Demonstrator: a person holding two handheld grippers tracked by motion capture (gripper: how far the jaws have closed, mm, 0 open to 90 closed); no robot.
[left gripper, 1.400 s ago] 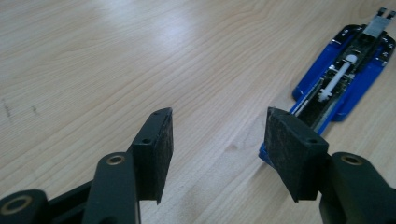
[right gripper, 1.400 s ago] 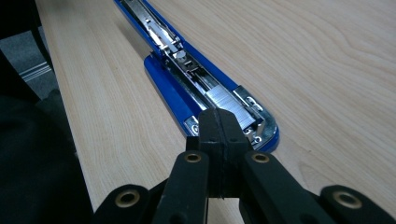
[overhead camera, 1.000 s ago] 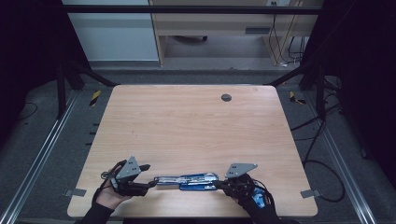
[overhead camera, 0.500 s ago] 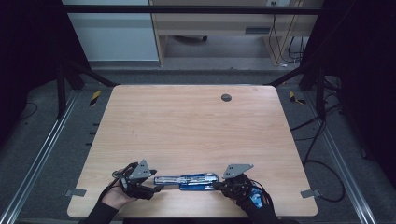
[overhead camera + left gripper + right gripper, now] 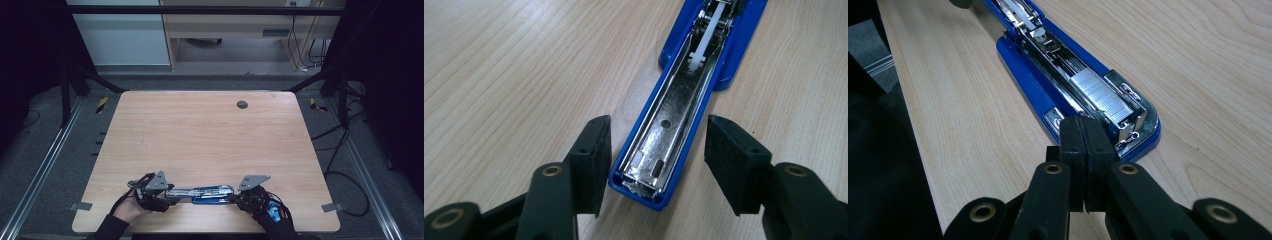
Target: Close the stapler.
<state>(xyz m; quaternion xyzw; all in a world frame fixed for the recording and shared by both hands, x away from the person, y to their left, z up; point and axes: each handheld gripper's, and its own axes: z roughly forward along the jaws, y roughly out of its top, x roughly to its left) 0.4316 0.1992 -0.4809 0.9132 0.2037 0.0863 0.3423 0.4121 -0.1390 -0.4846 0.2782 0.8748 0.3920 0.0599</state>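
Now the left gripper (image 5: 654, 165) has dropped toward the near bench (image 5: 210, 135) edge, fingers narrowing around the opened stapler (image 5: 684, 100) lid without touching, while the right gripper's (image 5: 1083, 145) fingers stay pressed together by its base.

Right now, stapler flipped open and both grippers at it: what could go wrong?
1. The left gripper has been closing around the blue open stapler's top arm, pads not touching yet; squeezing the tip off-centre could swivel it.
2. The shut right gripper touches the base beside the loaded silver staple strip; a nudge may shift it.
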